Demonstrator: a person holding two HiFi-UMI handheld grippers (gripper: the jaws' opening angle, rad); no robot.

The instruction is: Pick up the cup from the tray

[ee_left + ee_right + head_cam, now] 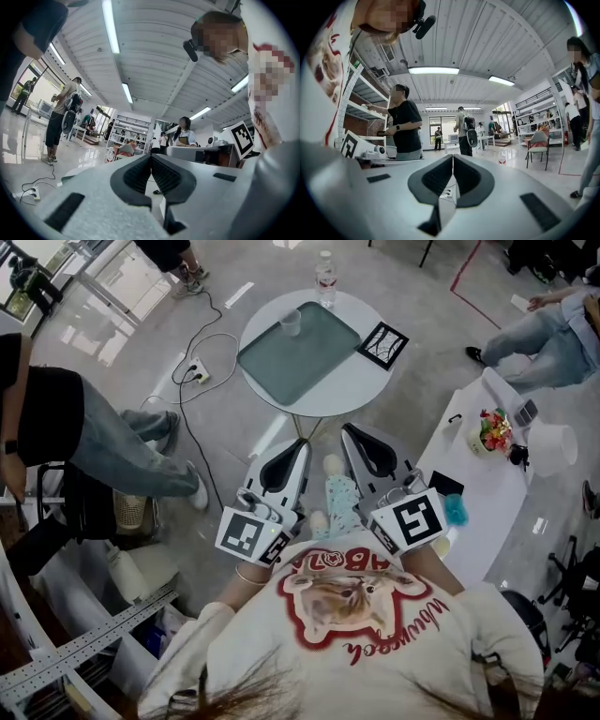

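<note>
Table (367,385): round and white, standing on the pale floor straight ahead of the person in the head view, well apart from both grippers.
Tray (300,357): grey-green, lying flat and turned at an angle on the table, covering most of its left half.
Left gripper (302,442): held close in front of the person's shirt (375,643), pointing level toward the table, marker cube (251,535) at its near end by the wrist. In the left gripper view the two dark ribbed pads meet at the tips, with nothing between them.
Right gripper (347,427): alongside the left one and nearly parallel to it, also level and aimed at the table, its own marker cube (412,521) nearest the body. In the right gripper view the jaws are pressed together and hold nothing.
Framed card (382,345): black-edged, flat on the table just right of the tray.
Bottle (325,279): clear, upright at the table's far edge, just beyond the tray.
Cup (291,322): small, clear, upright on the tray near its far corner, close to the bottle, untouched by either gripper.
</note>
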